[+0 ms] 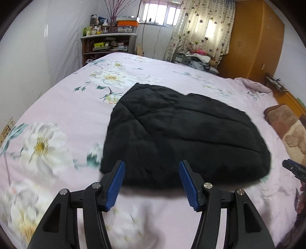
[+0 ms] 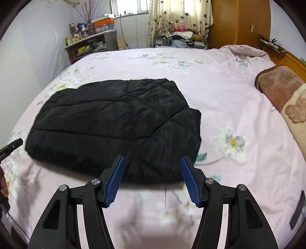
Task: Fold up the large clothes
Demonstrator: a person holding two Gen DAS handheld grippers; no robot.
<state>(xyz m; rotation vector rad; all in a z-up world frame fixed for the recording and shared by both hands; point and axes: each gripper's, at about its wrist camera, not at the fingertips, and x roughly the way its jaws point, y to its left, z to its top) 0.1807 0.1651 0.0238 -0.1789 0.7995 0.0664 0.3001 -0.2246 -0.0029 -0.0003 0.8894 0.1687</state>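
Left wrist view, far left: white wall, then a cluttered shelf unit (image 1: 107, 45) in the corner with bottles and boxes on top. Pink floral bedspread (image 1: 57, 107) covers the bed.

Centre: black quilted jacket (image 1: 183, 130), folded into a compact block, lies flat on the bedspread. Its near edge sits just beyond the fingertips of the left gripper (image 1: 152, 166).

Left gripper: jaws stand well apart, blue pads facing each other, nothing between them. Holds nothing. No contact with the jacket visible.

Right of the jacket: brown and cream blanket (image 1: 286, 130) at the bed's edge. The other tool's dark tip shows at the frame's right margin.

Right wrist view: same jacket (image 2: 114, 122) seen from its right side. Folded corner lies just ahead of the right gripper (image 2: 153, 162).

Right gripper: jaws wide apart, empty, pads clear of the fabric. Bedspread below it is blurred.

Further right: bare bedspread (image 2: 229, 95), then the blanket (image 2: 283, 95). Background: heart-print curtain (image 2: 179, 17), wooden wardrobe (image 2: 239, 21).
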